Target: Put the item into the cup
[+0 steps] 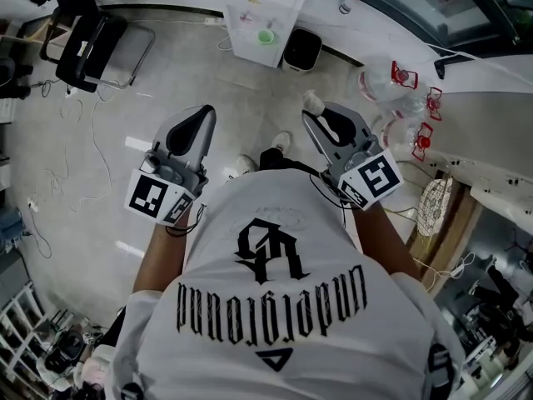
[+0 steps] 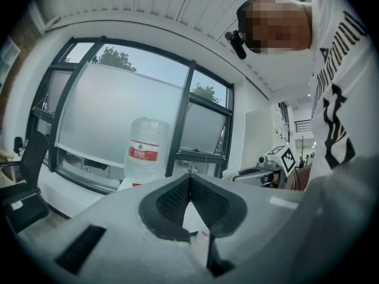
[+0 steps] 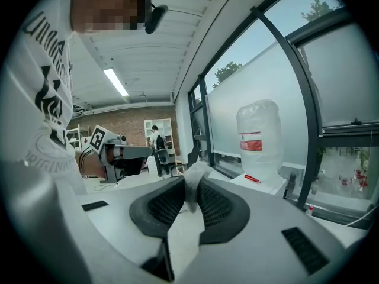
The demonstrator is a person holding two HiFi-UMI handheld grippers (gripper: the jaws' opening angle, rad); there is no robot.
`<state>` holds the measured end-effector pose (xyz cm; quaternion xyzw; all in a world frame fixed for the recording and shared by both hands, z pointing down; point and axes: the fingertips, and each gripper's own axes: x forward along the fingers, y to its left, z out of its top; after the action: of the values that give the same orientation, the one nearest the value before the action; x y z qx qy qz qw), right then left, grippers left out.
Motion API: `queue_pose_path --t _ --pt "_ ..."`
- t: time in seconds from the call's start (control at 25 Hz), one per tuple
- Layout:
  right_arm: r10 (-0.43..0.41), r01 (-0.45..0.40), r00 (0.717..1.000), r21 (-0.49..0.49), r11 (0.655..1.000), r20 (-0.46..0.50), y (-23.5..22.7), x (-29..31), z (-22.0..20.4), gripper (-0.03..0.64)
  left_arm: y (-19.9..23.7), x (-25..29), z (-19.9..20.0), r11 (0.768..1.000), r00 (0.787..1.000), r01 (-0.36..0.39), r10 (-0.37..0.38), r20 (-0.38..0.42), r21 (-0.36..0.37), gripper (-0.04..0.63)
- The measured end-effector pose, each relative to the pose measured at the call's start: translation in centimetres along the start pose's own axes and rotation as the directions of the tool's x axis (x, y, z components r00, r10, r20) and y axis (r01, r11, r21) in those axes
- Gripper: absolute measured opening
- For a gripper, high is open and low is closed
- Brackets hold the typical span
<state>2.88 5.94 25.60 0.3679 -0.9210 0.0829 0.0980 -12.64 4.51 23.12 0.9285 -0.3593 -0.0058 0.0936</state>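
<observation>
Currently the right gripper (image 3: 192,188) has its jaws clamped on a small crumpled whitish item (image 3: 195,171), which sticks out at the jaw tips, up in the air over the floor (image 1: 83,140). Left gripper (image 2: 190,178) jaws are pressed together with nothing between them.

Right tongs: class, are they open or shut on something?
Shut on a crumpled white item: in the right gripper view the right tongs pinch it.
</observation>
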Motion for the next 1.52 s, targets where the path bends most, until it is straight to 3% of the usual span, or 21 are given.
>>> queue_pose_path --t 0.6,1.08,1.52 --pt "0.037 -0.037 0.999 0.0 0.999 0.015 -9.7 0.6 0.5 0.072 -0.1 10.2 0.6 0.999 1.0 0.001 0.0 -0.025 0.032 0.015" --pt "-0.063 0.063 0.998 0.04 0.997 0.0 -13.4 2.7 0.0 0.072 2.9 14.9 1.1 0.994 0.993 0.109 -0.107 -0.043 0.033 0.014" --pt "-0.133 0.135 0.991 0.093 0.986 -0.03 -15.0 8.2 -0.7 0.072 8.6 17.6 -0.4 0.983 0.976 0.186 -0.183 -0.116 0.012 0.014"
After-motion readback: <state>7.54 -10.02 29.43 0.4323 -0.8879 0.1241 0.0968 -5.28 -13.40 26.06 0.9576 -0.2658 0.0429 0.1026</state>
